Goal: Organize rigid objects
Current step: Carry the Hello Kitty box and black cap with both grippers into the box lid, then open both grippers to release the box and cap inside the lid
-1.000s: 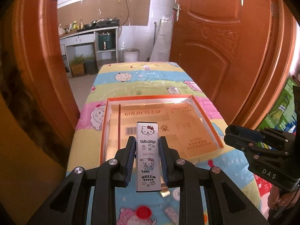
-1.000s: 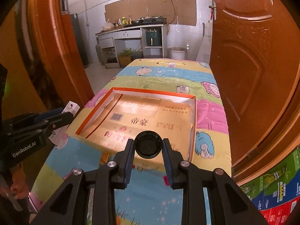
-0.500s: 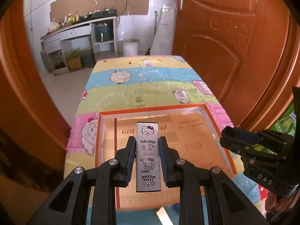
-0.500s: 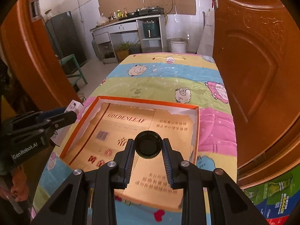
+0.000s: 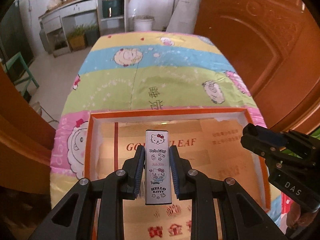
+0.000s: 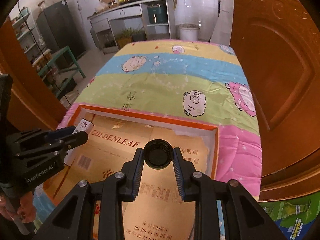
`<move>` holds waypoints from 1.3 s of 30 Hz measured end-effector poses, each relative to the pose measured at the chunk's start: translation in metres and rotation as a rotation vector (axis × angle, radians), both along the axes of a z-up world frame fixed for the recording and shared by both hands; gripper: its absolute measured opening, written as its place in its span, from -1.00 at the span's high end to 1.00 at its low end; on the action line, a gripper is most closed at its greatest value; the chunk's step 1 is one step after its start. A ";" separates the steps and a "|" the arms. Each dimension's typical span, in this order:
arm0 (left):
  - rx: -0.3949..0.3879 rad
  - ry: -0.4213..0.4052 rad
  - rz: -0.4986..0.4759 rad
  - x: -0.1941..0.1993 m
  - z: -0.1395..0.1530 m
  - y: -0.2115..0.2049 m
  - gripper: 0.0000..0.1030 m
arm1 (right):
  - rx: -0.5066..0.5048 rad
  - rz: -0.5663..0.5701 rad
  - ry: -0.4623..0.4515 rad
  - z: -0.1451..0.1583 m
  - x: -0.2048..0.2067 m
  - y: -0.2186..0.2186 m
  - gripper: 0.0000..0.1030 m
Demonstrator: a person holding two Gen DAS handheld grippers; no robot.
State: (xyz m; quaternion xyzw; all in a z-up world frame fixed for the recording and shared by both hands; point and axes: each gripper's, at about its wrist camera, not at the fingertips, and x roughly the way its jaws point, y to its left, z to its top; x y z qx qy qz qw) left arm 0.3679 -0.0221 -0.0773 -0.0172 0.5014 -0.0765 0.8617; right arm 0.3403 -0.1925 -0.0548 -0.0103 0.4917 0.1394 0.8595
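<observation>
My left gripper (image 5: 157, 167) is clamping the Hello Kitty case (image 5: 158, 166) lengthwise while my right gripper (image 6: 158, 157) is pinching the black round cap (image 6: 158, 153) by its rim; I'm holding both above the orange tray (image 5: 88, 140), presumably for dropping inside.
</observation>
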 end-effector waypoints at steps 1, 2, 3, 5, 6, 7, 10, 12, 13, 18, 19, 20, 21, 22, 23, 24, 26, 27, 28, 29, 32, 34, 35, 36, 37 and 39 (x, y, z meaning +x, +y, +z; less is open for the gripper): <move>-0.006 0.009 0.004 0.004 -0.004 0.001 0.50 | -0.004 0.002 0.008 -0.003 0.003 0.002 0.42; -0.015 0.017 0.010 0.008 -0.008 0.003 0.50 | -0.007 0.003 0.020 -0.009 0.008 0.003 0.42; -0.023 0.023 0.014 0.013 -0.012 0.004 0.50 | -0.008 0.003 0.026 -0.012 0.010 0.004 0.42; -0.033 0.028 0.019 0.018 -0.018 0.006 0.50 | -0.006 0.002 0.041 -0.019 0.016 0.006 0.42; -0.033 0.030 0.021 0.021 -0.020 0.006 0.50 | -0.002 0.002 0.050 -0.024 0.018 0.007 0.42; -0.032 0.031 0.021 0.023 -0.023 0.006 0.50 | -0.002 0.001 0.056 -0.027 0.020 0.007 0.42; -0.028 0.033 0.023 0.030 -0.030 0.006 0.50 | -0.006 0.000 0.071 -0.036 0.026 0.010 0.42; -0.030 0.036 0.023 0.033 -0.033 0.006 0.50 | -0.009 0.001 0.080 -0.041 0.030 0.011 0.42; -0.034 0.037 0.023 0.035 -0.034 0.007 0.50 | -0.012 0.002 0.082 -0.043 0.031 0.011 0.42; -0.036 0.043 0.021 0.041 -0.039 0.007 0.50 | -0.019 0.004 0.090 -0.047 0.036 0.013 0.42; -0.037 0.045 0.021 0.041 -0.040 0.007 0.50 | -0.020 0.005 0.092 -0.048 0.037 0.013 0.42; -0.037 0.048 0.020 0.042 -0.042 0.007 0.50 | -0.021 0.005 0.094 -0.049 0.037 0.014 0.42; -0.038 0.049 0.020 0.042 -0.043 0.007 0.50 | -0.022 0.005 0.098 -0.050 0.038 0.014 0.42; -0.039 0.051 0.020 0.043 -0.044 0.007 0.50 | -0.020 0.005 0.101 -0.051 0.039 0.014 0.42; -0.039 0.053 0.020 0.044 -0.045 0.007 0.50 | -0.017 0.005 0.105 -0.052 0.039 0.014 0.42; -0.040 0.056 0.020 0.044 -0.046 0.007 0.50 | -0.013 0.004 0.109 -0.053 0.040 0.014 0.42; -0.041 0.064 0.017 0.045 -0.050 0.008 0.50 | -0.008 0.002 0.113 -0.055 0.041 0.014 0.42; -0.039 0.068 0.015 0.046 -0.052 0.008 0.50 | -0.006 0.000 0.114 -0.056 0.042 0.014 0.41; -0.034 0.066 0.010 0.046 -0.053 0.007 0.50 | -0.004 -0.004 0.116 -0.057 0.042 0.013 0.41; -0.025 0.062 0.005 0.045 -0.053 0.006 0.50 | -0.002 -0.008 0.115 -0.058 0.042 0.012 0.41; -0.021 0.053 0.000 0.045 -0.054 0.005 0.49 | 0.000 -0.021 0.104 -0.058 0.040 0.010 0.41; -0.032 0.047 -0.003 0.044 -0.054 0.006 0.49 | -0.011 -0.030 0.097 -0.057 0.038 0.009 0.40; -0.041 0.043 -0.002 0.044 -0.054 0.008 0.49 | -0.014 -0.032 0.095 -0.057 0.038 0.008 0.40; -0.047 0.035 -0.002 0.043 -0.055 0.008 0.48 | -0.018 -0.036 0.092 -0.057 0.037 0.008 0.40; -0.050 0.027 -0.003 0.042 -0.055 0.009 0.47 | -0.020 -0.041 0.089 -0.057 0.036 0.007 0.39; -0.046 0.020 -0.014 0.040 -0.055 0.007 0.41 | -0.015 -0.047 0.083 -0.056 0.033 0.004 0.39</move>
